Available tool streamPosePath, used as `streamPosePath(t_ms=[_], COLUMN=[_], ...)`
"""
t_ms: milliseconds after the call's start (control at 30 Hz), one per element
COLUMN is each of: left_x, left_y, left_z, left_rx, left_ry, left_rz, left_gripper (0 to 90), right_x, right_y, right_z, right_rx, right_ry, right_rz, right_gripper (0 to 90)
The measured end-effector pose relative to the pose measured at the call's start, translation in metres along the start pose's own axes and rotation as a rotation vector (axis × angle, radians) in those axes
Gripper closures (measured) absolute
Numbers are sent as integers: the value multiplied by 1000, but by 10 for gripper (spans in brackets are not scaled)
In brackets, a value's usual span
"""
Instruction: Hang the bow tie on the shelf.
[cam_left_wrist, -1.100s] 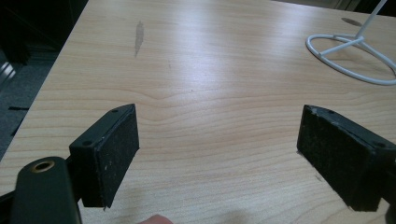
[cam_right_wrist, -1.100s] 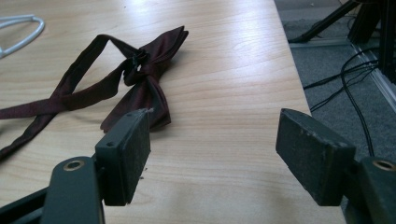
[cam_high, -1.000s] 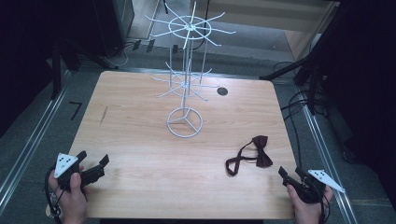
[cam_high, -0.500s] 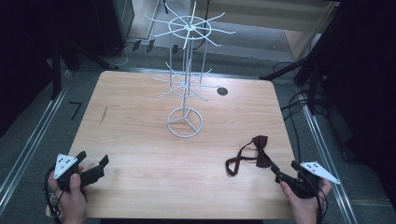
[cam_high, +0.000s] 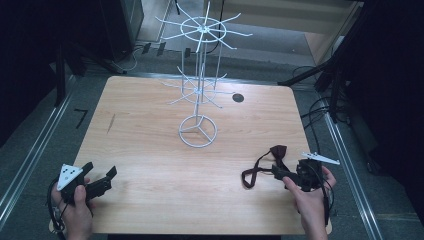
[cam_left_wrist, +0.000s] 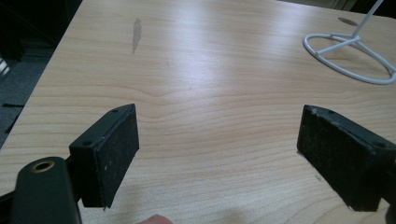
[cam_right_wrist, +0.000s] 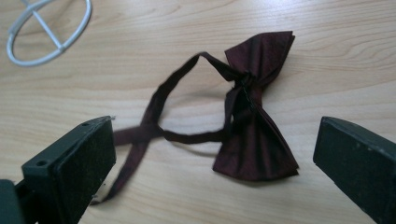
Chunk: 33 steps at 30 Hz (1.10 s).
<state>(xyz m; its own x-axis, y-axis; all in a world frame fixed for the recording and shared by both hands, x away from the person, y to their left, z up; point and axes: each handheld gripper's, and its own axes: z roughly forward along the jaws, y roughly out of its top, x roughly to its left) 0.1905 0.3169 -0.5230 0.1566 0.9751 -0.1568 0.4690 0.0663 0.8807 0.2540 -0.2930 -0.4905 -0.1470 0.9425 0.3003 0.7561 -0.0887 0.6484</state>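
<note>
— Bow tie (cam_right_wrist: 254, 121), dark maroon: where is it lying?

— On the wooden table (cam_high: 150, 130), near the front right, flat on the surface. In the right gripper view it sits just ahead of the right gripper (cam_right_wrist: 210, 177), in line with the gap between the two black jaws, which stand wide apart with nothing between them. The knot is in the middle, one wing points toward the gripper and the other away, and its thin strap (cam_right_wrist: 159, 116) loops off to the side and crosses over itself.

— Is the gripper touching it?

— No. In the high view the right gripper (cam_high: 282, 172) is just beside the tie, held in the person's right hand (cam_high: 310, 200).

— And the other side?

— The left gripper (cam_high: 100, 177) is at the front left corner, held in the left hand (cam_high: 75, 210), well apart from the tie. Its own view shows the jaws spread wide over bare wood, gripping nothing.

— What lies farther back?

— A white wire rack (cam_high: 199, 90), standing upright on a ring base (cam_high: 198, 131) about mid-table, with two tiers of spokes radiating outward. Behind it, near the far edge, is a small dark round spot (cam_high: 238, 98); what it is I cannot tell.
</note>
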Motion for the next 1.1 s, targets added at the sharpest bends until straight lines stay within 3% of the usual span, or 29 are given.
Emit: streamPosePath(t_ms=[133, 233, 333, 400, 500, 600, 1100], left_x=[0, 0, 0, 0, 0, 0, 1], left_y=[0, 0, 0, 0, 0, 1, 1], left_z=[0, 0, 0, 1, 1, 2, 2], left_rx=[4, 5, 9, 11, 16, 21, 33], left_ry=[-4, -7, -11, -13, -14, -15, -22], left_rz=[1, 1, -2, -1, -1, -1, -5], left_gripper=[135, 135, 135, 135, 136, 137, 137], right_x=[12, 18, 23, 23, 22, 20, 27], right_y=[11, 16, 23, 25, 24, 22, 12], right_z=[8, 14, 31, 37, 47, 53, 66], right_rx=[20, 44, 89, 108, 133, 147, 179], right_ry=[27, 13, -65, -88, -103, -83, -111], right_rz=[-2, -5, 13, 17, 36, 45, 36], right_gripper=[0, 0, 0, 0, 0, 0, 0])
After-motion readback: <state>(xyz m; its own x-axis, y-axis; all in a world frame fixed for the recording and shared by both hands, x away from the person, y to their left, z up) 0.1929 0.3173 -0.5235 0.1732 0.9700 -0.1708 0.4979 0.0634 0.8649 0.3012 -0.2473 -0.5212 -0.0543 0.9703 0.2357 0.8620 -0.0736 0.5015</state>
